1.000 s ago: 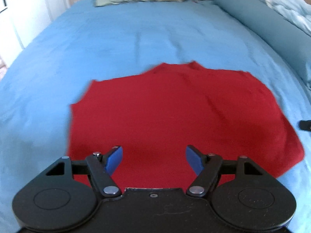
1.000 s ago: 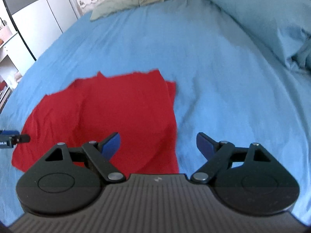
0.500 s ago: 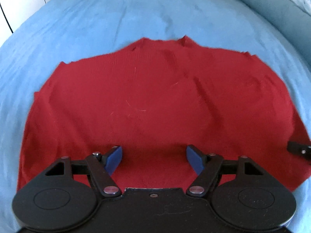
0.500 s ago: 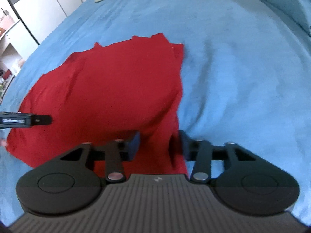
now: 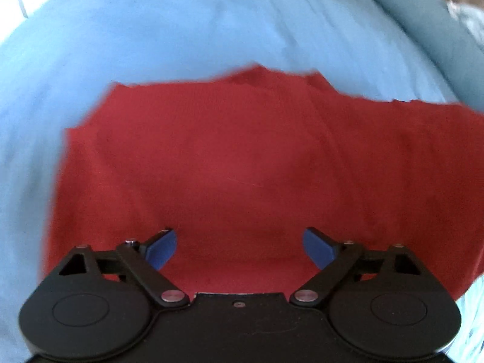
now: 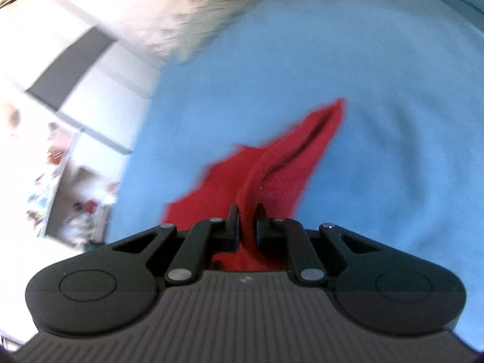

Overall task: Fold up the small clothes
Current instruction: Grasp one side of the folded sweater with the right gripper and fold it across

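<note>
A red garment [image 5: 242,157] lies spread on the blue bed sheet [image 5: 181,30] in the left wrist view. My left gripper [image 5: 239,246] is open, its blue pads just above the garment's near part, empty. In the right wrist view my right gripper [image 6: 245,220] is shut on a raised edge of the red garment [image 6: 281,166], which rises from the sheet [image 6: 378,90] into the jaws as a folded ridge. The view is tilted and blurred.
A darker blue bolster [image 5: 423,21] lies along the bed's right side. White and grey wardrobe doors [image 6: 75,69] and a cluttered shelf [image 6: 69,199] stand beyond the bed's left side. A pale pillow [image 6: 196,15] is at the head.
My right gripper has closed on the garment's right edge and lifted it, tilting left. My left gripper stayed open and drew back slightly over the garment.
</note>
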### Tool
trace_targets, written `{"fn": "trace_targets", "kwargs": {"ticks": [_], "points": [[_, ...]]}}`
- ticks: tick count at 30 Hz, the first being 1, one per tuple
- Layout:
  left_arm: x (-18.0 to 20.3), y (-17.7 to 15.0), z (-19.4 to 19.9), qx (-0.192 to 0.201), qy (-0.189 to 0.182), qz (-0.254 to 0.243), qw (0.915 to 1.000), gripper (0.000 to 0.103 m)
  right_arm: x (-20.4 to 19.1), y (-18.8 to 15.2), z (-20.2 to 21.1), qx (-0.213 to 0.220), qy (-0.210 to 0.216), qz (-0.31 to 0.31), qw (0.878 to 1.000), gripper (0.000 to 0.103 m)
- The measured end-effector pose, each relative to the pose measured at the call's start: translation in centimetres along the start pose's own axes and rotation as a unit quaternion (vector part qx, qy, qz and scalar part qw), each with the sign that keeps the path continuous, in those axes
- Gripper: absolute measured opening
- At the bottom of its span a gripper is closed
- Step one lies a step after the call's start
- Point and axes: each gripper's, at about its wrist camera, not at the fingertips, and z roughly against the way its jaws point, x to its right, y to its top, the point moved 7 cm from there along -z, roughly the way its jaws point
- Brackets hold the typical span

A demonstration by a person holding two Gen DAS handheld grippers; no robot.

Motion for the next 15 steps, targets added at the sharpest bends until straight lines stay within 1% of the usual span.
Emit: {"fn": "trace_targets", "kwargs": {"ticks": [2,4,6,8,9,10,12,13,14,15], "points": [[-2.5,-0.4,2.4,0.022,-0.002,0.003,0.9998,0.094,-5.0,-0.2,-2.3,-0.024,0.03,0.049,0.998,0.025],[-5.5,-1.3,4.7,0.042,0.007,0.007,0.9991,0.095,-10.2,-1.8,-5.5,-0.059,0.058,0.106,0.991,0.025],[-8.4,-2.8,6.4,0.051,0.018,0.012,0.9985,0.096,-14.5,-4.5,-9.0,-0.099,0.074,0.173,0.977,0.025],[-10.9,-4.6,7.1,0.052,0.026,0.018,0.9981,0.096,-18.0,-8.5,-13.4,-0.149,0.081,0.233,0.957,0.024],[-11.9,-5.4,7.3,0.049,0.027,0.019,0.9982,0.096,-19.0,-10.5,-15.5,-0.173,0.078,0.26,0.947,0.024],[-12.7,-6.3,7.2,0.045,0.029,0.019,0.9984,0.096,-19.5,-13.0,-18.0,-0.202,0.062,0.285,0.935,0.024],[-13.8,-8.0,6.6,0.033,0.03,0.015,0.9989,0.096,-18.9,-16.5,-21.8,-0.235,0.014,0.303,0.923,0.024],[-14.2,-8.9,6.3,0.026,0.028,0.013,0.9992,0.096,-18.5,-17.6,-23.0,-0.245,0.005,0.3,0.922,0.025],[-14.4,-9.6,6.0,0.021,0.024,0.012,0.9994,0.096,-18.1,-18.2,-23.9,-0.246,-0.001,0.292,0.924,0.026],[-14.4,-10.2,5.8,0.017,0.017,0.011,0.9996,0.096,-18.1,-18.4,-24.1,-0.236,-0.004,0.288,0.928,0.028]]}}
